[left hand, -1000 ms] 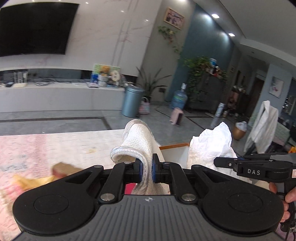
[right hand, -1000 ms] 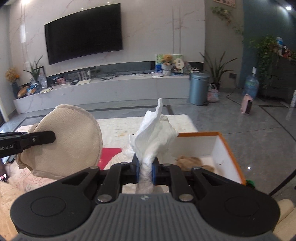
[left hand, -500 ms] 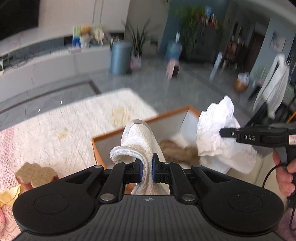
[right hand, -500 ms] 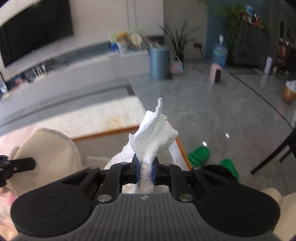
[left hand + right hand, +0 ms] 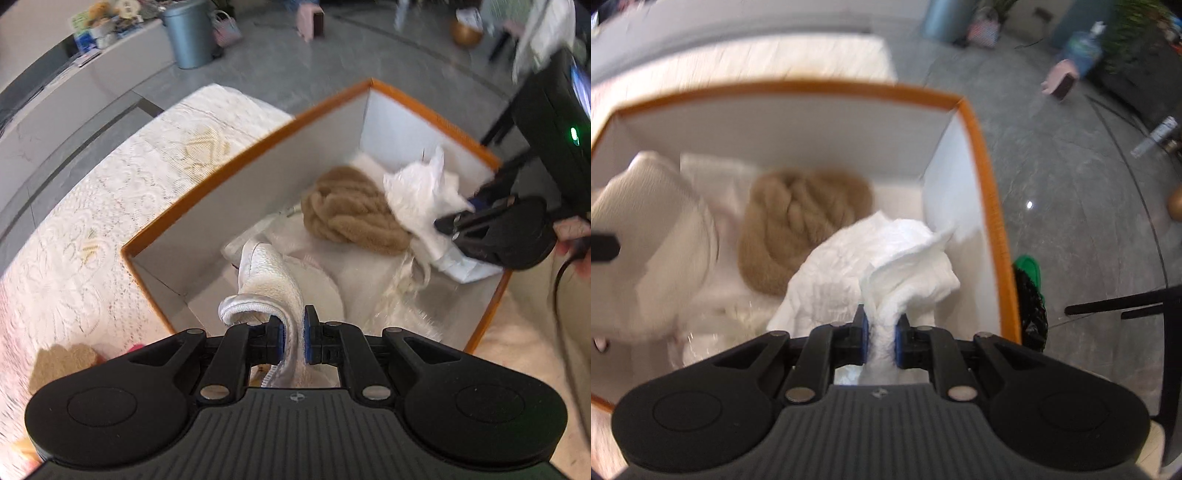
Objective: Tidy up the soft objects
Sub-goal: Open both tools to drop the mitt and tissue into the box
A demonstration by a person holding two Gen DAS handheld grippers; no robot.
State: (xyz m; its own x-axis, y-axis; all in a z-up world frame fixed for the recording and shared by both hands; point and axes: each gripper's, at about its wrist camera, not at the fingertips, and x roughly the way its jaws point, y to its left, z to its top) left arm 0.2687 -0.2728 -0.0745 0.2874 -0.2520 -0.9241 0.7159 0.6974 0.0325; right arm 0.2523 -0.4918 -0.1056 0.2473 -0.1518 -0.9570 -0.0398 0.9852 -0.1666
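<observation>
Both grippers pointing steeply down into an orange-rimmed box with white inner walls. The left gripper is clamped on the edge of a cream terry pad, which reaches forward from its blue pads over the near left corner of the box interior; the same pad appears at the far left of the right wrist view, blurred. The right gripper is closed on a twisted neck of crumpled white tissue, whose loose body spreads ahead of and to the left of its fingers, low inside the box beside the right-hand wall. Ahead of both tools, on the box floor, lies a tan braided plush piece, just beyond the tissue and touching it in the left wrist view; pale fabric and clear film line the floor beneath. Seen from the left gripper, the right gripper enters from the right, held by a person's hand. The box rests on a lace-patterned cloth; a tan pad lies on it, left of the left gripper.
</observation>
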